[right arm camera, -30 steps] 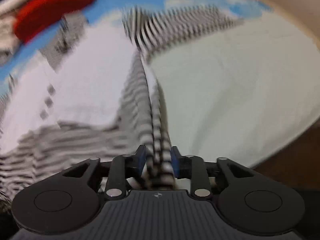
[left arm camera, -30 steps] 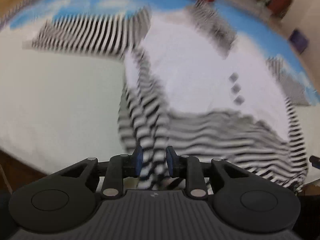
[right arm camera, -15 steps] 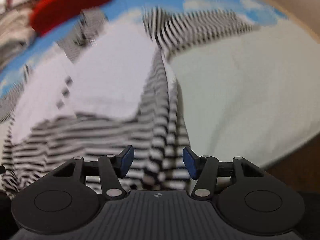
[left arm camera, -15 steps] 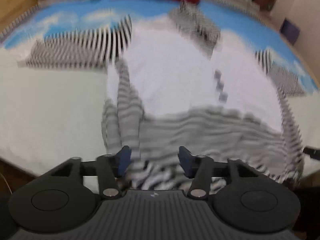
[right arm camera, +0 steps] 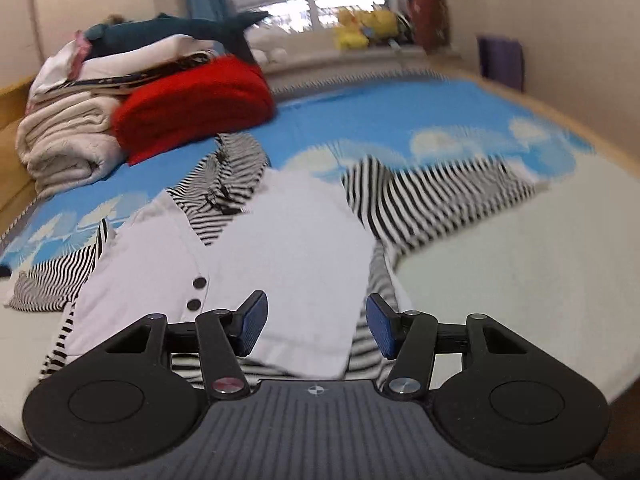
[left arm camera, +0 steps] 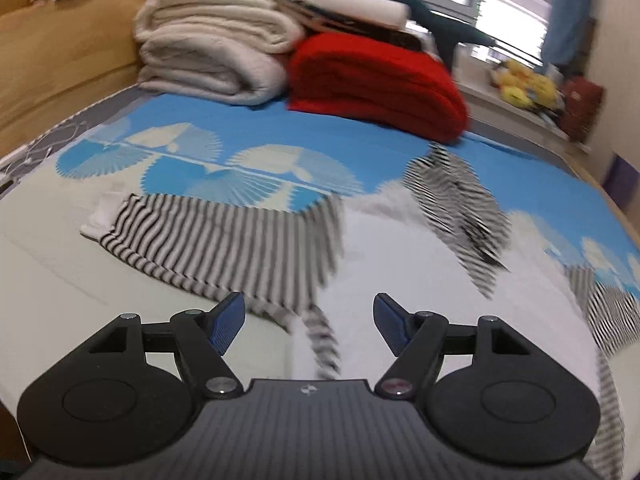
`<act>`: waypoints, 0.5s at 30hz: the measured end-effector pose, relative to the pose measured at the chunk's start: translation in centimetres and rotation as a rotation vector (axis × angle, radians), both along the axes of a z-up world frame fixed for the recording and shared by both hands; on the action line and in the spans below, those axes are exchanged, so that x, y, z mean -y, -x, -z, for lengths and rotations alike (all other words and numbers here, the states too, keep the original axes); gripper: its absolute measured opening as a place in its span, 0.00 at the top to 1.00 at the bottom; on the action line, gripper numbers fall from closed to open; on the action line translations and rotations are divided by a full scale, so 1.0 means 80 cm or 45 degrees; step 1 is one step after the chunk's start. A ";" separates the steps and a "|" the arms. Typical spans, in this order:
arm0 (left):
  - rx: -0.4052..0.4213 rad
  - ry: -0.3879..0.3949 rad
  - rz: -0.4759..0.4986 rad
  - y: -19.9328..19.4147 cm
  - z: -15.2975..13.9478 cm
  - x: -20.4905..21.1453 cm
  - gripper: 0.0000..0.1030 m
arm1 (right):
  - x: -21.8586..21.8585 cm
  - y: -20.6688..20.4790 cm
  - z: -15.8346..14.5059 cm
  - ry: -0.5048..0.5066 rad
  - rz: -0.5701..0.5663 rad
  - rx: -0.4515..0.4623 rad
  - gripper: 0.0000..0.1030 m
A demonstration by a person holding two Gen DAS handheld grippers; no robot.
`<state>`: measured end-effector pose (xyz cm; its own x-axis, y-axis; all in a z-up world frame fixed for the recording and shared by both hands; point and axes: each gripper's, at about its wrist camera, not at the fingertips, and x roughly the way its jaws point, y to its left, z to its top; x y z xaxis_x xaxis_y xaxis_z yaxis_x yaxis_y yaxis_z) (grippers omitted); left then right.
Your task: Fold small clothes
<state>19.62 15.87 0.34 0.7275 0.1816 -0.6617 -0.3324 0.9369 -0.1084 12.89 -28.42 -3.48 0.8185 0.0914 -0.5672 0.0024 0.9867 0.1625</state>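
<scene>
A small garment lies spread flat on the bed: white vest front (right arm camera: 296, 248) with dark buttons (right arm camera: 199, 282), black-and-white striped hood (right arm camera: 230, 172) and striped sleeves. One sleeve (left arm camera: 208, 240) stretches left in the left wrist view; the white front (left arm camera: 420, 280) and hood (left arm camera: 460, 204) lie to its right. My left gripper (left arm camera: 308, 320) is open and empty, above the garment's side near that sleeve. My right gripper (right arm camera: 316, 320) is open and empty, over the white front's lower edge; the other sleeve (right arm camera: 432, 196) stretches right.
Folded cream blankets (left arm camera: 212, 56) and a folded red blanket (left arm camera: 376, 80) are stacked at the far end of the bed, a dark plush toy (right arm camera: 176, 30) on top. The sheet (left arm camera: 248, 120) is blue with white fan shapes. A windowsill with yellow toys (right arm camera: 360, 26) is behind.
Both grippers were shut on the striped hem a second ago, then opened and let it go. Both have since lifted and tilted up, so the far end of the bed shows.
</scene>
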 end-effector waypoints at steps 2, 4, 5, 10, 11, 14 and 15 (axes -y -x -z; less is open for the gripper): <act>-0.006 0.022 -0.061 -0.030 0.011 -0.043 0.28 | -0.001 -0.009 -0.008 0.032 -0.017 0.016 0.45; -0.028 -0.011 -0.121 -0.060 0.018 -0.079 0.33 | 0.002 -0.019 -0.019 0.042 -0.040 0.016 0.45; -0.049 -0.049 -0.145 -0.073 0.023 -0.093 0.35 | 0.003 -0.024 -0.024 0.042 -0.046 0.018 0.45; -0.073 -0.033 -0.237 -0.114 0.057 -0.157 0.47 | -0.006 -0.064 -0.053 0.148 -0.043 0.025 0.40; -0.075 -0.014 -0.266 -0.117 0.068 -0.172 0.48 | -0.011 -0.077 -0.059 0.140 -0.065 0.027 0.40; -0.114 0.025 -0.358 -0.111 0.102 -0.207 0.54 | -0.034 -0.115 -0.070 0.171 -0.137 0.034 0.39; -0.156 0.040 -0.378 -0.110 0.115 -0.216 0.57 | -0.044 -0.128 -0.072 0.180 -0.159 0.040 0.38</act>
<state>28.44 33.15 -8.82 0.5602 0.3519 -0.7499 -0.6028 0.7941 -0.0777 23.11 -24.94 2.26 0.8233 0.1146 -0.5559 -0.1242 0.9920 0.0205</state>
